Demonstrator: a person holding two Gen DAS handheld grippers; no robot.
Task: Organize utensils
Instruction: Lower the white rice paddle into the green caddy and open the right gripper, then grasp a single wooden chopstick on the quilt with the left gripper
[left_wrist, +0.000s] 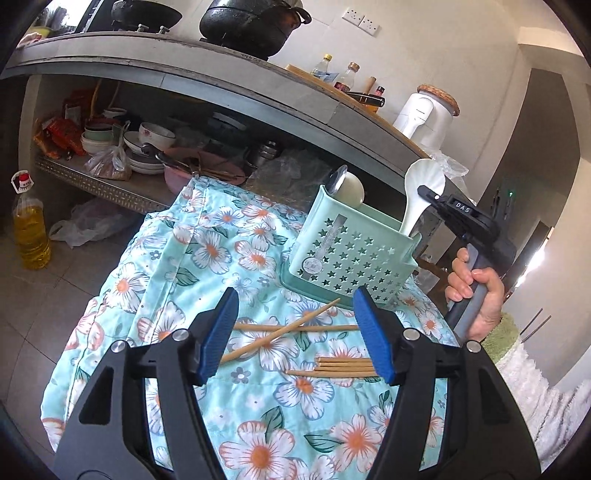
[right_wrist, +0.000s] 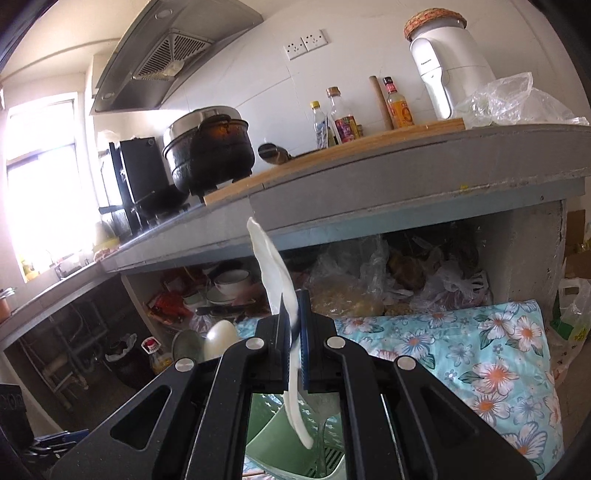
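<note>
Left gripper (left_wrist: 295, 332): nearest the lens, jaws standing wide with nothing between the blue pads, hovering over the loose chopsticks
Loose chopsticks (left_wrist: 284, 328): crossed on the floral cloth (left_wrist: 207, 258), just in front of the holder; one lies roughly level, another slants over it
Bundled chopsticks (left_wrist: 332, 367): several lying side by side, closer to the lens, partly behind the right-hand blue pad
Utensil holder (left_wrist: 351, 254): mint green with star cut-outs, upright at the far end of the cloth, a pale spoon (left_wrist: 352, 190) already standing in its back corner
Right gripper (right_wrist: 294, 354): jaws nearly closed, pinching the white ladle (right_wrist: 273, 266) on its handle, bowl end up; a person's hand (left_wrist: 476, 295) grips the tool beside the holder
Ladle position: handle tip is down inside the holder's opening, judged as mid-insertion, not yet let go
Risk, ladle: held tilted; if released now it may lean hard on the rim and, as I judge it, tip the light holder on the soft cloth
Risk, chopsticks: crossed sticks will likely scissor apart when the pads close, so one may roll free
Risk, crowding: both tools work near the same holder, so a bump could knock it
Risk, cloth: padded and uneven, so thin sticks may sink and escape the pads
</note>
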